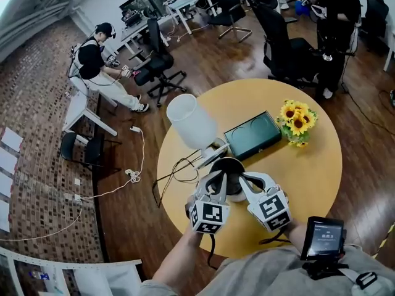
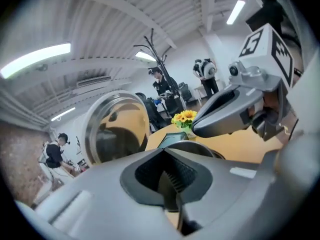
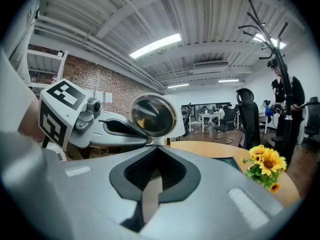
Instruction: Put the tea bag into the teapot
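Teapot (image 1: 227,170) sits near the front edge of the round table (image 1: 321,177), dark and open at the top. Both grippers are held in from the person's side so that their tips meet over its near rim. On the right gripper (image 3: 152,184) the jaws are clenched on a thin, pale tan strip that I take for the tea bag (image 3: 149,200). Pinching it at the very tips likely leaves the bag free to hang over the opening. On the left gripper (image 2: 170,179) the jaws are pressed together with nothing that I can see between them. It lies just beside the right one, probably ready to steady the pot, though I cannot tell whether it touches the rim. The bag shows edge-on only: its long axis runs along the seam of the jaws, pointing forward toward the pot, and the head view hides whatever hangs beneath the tips. Behind the teapot a green tray (image 1: 252,135) lies flat, with sunflowers (image 1: 296,119) to its right and a white lamp-like thing (image 1: 190,121) to its left, all well clear of the drop
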The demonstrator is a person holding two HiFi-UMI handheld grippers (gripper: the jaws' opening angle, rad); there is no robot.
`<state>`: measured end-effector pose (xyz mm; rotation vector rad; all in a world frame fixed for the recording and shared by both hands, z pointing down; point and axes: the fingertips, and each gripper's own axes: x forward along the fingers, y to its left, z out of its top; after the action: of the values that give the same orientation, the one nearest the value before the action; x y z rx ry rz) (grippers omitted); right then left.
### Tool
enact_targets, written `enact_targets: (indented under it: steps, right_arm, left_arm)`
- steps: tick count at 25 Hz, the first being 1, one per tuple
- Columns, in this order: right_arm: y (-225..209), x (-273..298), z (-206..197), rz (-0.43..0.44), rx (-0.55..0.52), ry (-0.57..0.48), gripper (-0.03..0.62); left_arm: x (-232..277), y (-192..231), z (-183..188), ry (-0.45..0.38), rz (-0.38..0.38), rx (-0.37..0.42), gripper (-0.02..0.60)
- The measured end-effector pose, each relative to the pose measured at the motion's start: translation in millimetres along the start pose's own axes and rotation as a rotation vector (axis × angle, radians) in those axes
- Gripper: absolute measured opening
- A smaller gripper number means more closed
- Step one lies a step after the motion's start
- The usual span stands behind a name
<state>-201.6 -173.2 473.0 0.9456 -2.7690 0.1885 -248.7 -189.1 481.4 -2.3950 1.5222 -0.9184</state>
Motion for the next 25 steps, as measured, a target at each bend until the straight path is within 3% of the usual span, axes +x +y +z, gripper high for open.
enact_targets:
  steps: [5, 7, 20, 25]
  right_arm:
    - [13, -7, 9, -0.006, -0.031, -0.005, 0.008]
    - [16, -10, 14, -0.013, -0.047, -0.013, 0.008]
    - [43, -40, 4, -0.016, -0.065, 0.028, 0.008]
    - [45, -54, 6, 0.041, -0.073, 0.020, 0.008]
  left_arm:
    - [-27, 10, 3, -0.156, 0.004, -0.378, 0.000]
    - [-34, 9, 4, -0.183, -0.009, -0.473, 0.000]
    - [-79, -34, 14, -0.292, -0.054, -0.532, 0.000]
    - [-90, -55, 20, -0.279, -0.005, -0.575, 0.000]
